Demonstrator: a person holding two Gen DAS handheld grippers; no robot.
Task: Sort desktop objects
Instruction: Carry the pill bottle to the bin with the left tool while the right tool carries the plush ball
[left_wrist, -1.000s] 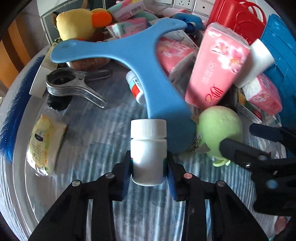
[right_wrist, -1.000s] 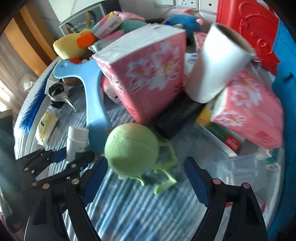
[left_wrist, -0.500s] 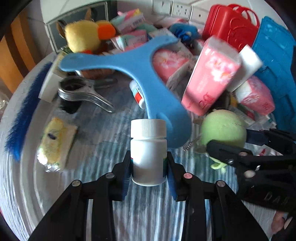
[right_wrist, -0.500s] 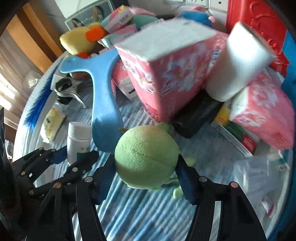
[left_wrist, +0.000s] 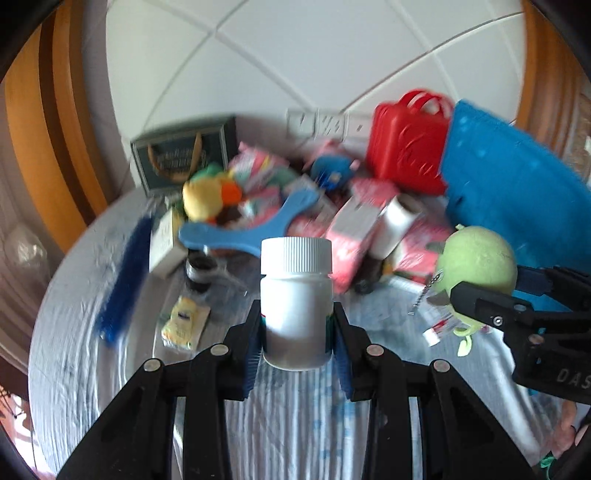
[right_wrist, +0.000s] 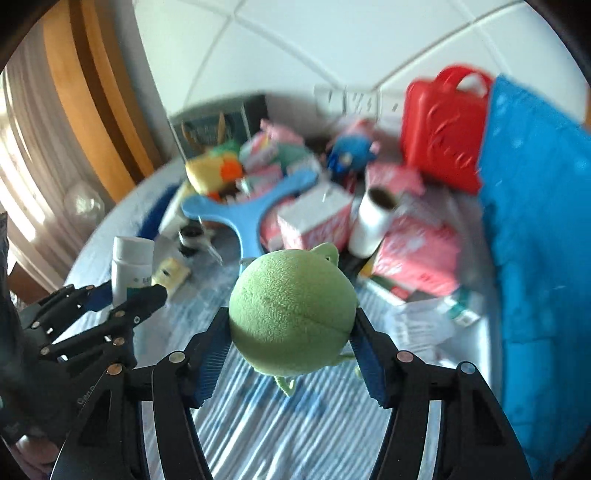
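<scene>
1. White plastic pill bottle with a ribbed screw cap (left_wrist: 295, 302) stands upright at the centre of the left wrist view, clamped at its lower body between the blue pads of the left gripper (left_wrist: 297, 332); the jaws are closed against its two sides and its cap rises above the fingertips.
2. Round green plush toy with thin dangling limbs (right_wrist: 291, 312) fills the centre of the right wrist view, pinched at its widest part by the right gripper (right_wrist: 291, 354), whose jaws are spread only as wide as the toy.
3. Both held things hang above the pale blue striped cloth on the table (right_wrist: 295, 424); blur hides how high.
4. In the left wrist view the green toy (left_wrist: 476, 264) sits at the right edge, beside the bottle.
5. Beyond, in the upper middle of both frames, lies a pile: a light blue three-armed plastic piece (left_wrist: 255, 229), pink flowered tissue packs (right_wrist: 417, 254), a white paper roll (right_wrist: 373, 221) and a yellow plush duck (left_wrist: 207, 199).
6. At upper right stand a red plastic case with a handle (left_wrist: 410, 147) and a blue panel (right_wrist: 535, 221).
</scene>
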